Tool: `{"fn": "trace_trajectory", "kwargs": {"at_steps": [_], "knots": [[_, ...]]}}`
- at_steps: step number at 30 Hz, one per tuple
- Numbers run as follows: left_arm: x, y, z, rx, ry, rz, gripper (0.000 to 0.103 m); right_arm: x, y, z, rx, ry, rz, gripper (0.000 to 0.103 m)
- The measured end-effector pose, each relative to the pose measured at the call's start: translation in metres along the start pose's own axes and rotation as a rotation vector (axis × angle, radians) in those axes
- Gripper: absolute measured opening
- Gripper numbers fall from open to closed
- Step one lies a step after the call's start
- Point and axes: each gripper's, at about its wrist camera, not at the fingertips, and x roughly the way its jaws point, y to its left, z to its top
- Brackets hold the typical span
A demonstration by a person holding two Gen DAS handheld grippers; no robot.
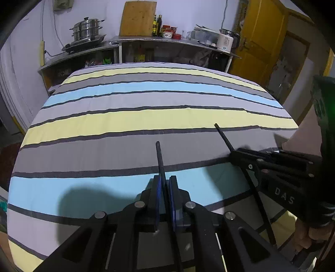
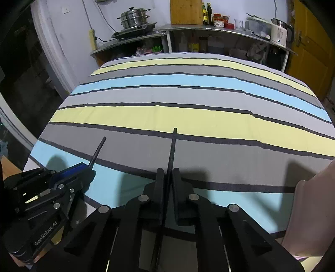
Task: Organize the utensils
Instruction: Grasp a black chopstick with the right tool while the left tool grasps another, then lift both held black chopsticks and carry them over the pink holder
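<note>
wrist views angled down, sharing striped cloth (image 1: 146, 117)

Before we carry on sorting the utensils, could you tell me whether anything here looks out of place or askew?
Nothing looks spilled or damaged. The left hand-held gripper and the right hand-held gripper each clamp one black chopstick. The two sticks point in different directions rather than parallel above the striped cloth, so they are not yet paired.

Left tool (image 1: 165, 188) low in view, blue pads closed tight on thin black chopstick (image 1: 160, 159), tip pointing away over striped cloth (image 1: 125, 117). Right tool (image 1: 236, 153) at right edge, gripping second black chopstick (image 1: 223, 137), tip angled up-left. Hand (image 1: 307, 236) partly visible, lower right. Behind: counter (image 1: 167, 40) with steamer pot (image 1: 88, 29), cutting board (image 1: 138, 17), bottles, kettle (image 1: 226, 40).
</note>
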Motion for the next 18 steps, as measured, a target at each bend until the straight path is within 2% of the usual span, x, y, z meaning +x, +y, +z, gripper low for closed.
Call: {"fn": "trace_trajectory", "kwargs": {"at_steps": [8, 18], "knots": [[-0.015, 0.011, -0.001, -0.068, 0.000, -0.033, 0.005, -0.017, 0.008, -0.008, -0.001, -0.009, 0.046, 0.005], [-0.087, 0.008, -0.003, -0.068, -0.105, -0.066, 0.005, -0.078, 0.032, -0.020, -0.047, -0.111, 0.101, 0.005]]}}
